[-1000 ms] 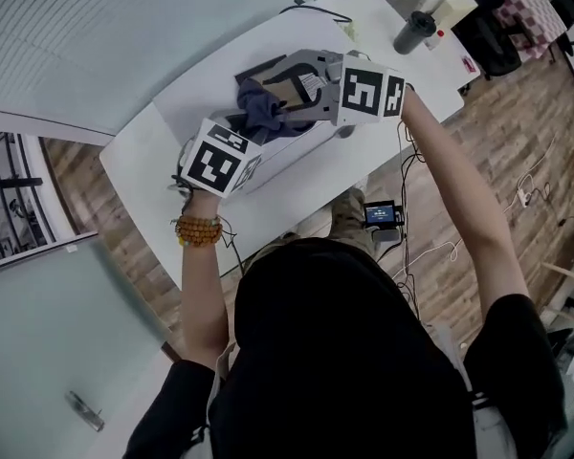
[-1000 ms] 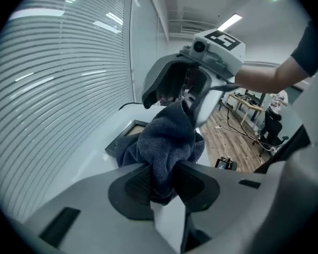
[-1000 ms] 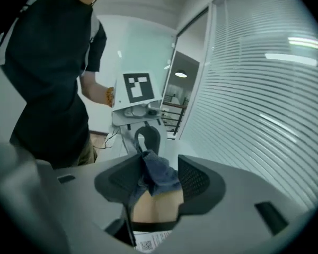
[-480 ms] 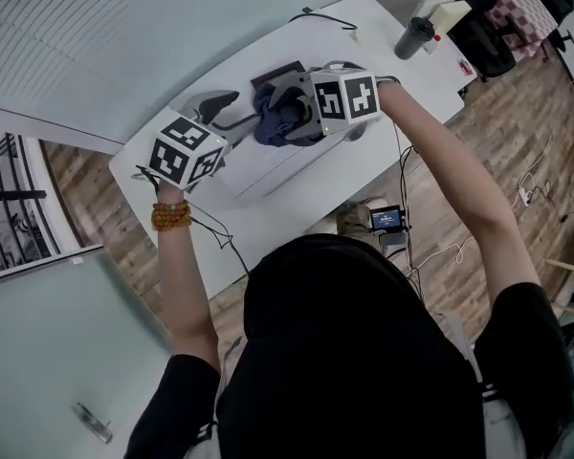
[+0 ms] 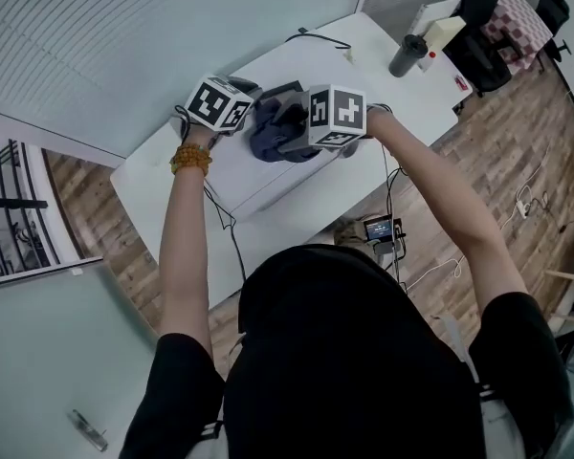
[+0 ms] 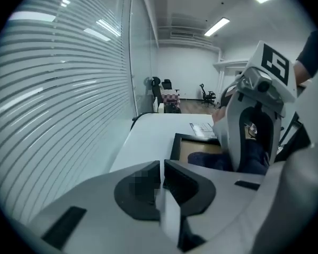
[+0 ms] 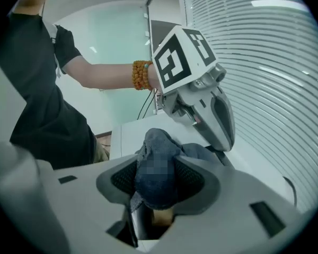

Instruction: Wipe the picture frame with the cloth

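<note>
**Cloth clamped over the picture frame**

Head view: the left gripper point(image 5: 249, 94) lay at the far edge of the picture frame point(image 5: 282, 90) on the white table point(image 5: 172, 189). The right gripper point(image 5: 289, 137) was above the frame with the dark blue cloth point(image 5: 268, 134).

Left gripper view: the jaws, just closed, met empty beside the frame's corner.

Right gripper view: the jaws, just closing, pinched the bunched cloth above the frame.
</note>
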`<state>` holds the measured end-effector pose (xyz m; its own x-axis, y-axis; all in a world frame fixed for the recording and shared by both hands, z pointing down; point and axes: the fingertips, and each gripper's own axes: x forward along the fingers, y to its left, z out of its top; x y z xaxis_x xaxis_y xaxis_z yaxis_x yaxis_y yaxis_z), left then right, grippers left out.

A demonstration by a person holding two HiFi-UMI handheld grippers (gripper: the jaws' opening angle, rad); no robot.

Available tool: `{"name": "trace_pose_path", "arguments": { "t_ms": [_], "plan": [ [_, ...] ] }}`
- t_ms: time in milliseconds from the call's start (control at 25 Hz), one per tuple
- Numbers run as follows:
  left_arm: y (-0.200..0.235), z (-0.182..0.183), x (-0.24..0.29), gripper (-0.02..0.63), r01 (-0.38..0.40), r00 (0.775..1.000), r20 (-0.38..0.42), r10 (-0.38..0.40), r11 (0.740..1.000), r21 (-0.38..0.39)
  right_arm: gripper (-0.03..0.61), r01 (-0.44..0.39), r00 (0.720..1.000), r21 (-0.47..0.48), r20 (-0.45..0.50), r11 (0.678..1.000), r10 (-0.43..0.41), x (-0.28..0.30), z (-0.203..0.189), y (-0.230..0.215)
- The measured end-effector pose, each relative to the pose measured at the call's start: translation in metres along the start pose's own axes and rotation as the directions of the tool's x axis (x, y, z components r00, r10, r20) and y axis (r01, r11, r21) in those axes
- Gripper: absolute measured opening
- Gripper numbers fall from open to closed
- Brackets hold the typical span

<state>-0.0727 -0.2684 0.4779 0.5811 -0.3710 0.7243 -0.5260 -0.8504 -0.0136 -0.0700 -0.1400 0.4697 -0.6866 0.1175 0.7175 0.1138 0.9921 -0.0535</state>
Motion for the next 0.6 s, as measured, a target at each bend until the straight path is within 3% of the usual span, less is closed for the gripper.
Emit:
{"name": "trace_pose_path", "arguments": {
  "t_ms": [120, 280, 400, 480, 600],
  "plan": [
    [-0.004, 0.002, 0.000, 0.011, -0.014, 1.000, -0.020, 0.015, 0.999, 0.047, 0.159, 0.042, 0.999, 0.075, 0.027, 0.996, -0.044, -0.003, -0.003, -0.002],
    [-0.002, 0.001, 0.002, 0.012, 0.038, 0.998, 0.053, -0.034, 0.997, -0.073, 0.152, 0.069, 0.994, 0.123, 0.081, 0.990, -0.080, -0.006, -0.007, -0.003],
    [-0.005, 0.006, 0.001, 0.014, 0.090, 0.993, 0.085, -0.082, 0.991, -0.095, 0.152, 0.078, 0.993, 0.128, 0.078, 0.989, -0.089, -0.007, -0.008, -0.004],
    [-0.011, 0.010, 0.001, 0.115, 0.155, 0.984, 0.110, -0.141, 0.980, -0.125, 0.152, 0.076, 0.993, 0.133, 0.075, 0.988, -0.087, -0.007, -0.008, -0.004],
    [-0.012, 0.003, 0.008, 0.113, 0.131, 0.991, 0.052, -0.126, 0.985, -0.108, 0.152, 0.071, 0.994, 0.138, 0.073, 0.988, -0.081, -0.006, -0.008, -0.004]
  ]
}}
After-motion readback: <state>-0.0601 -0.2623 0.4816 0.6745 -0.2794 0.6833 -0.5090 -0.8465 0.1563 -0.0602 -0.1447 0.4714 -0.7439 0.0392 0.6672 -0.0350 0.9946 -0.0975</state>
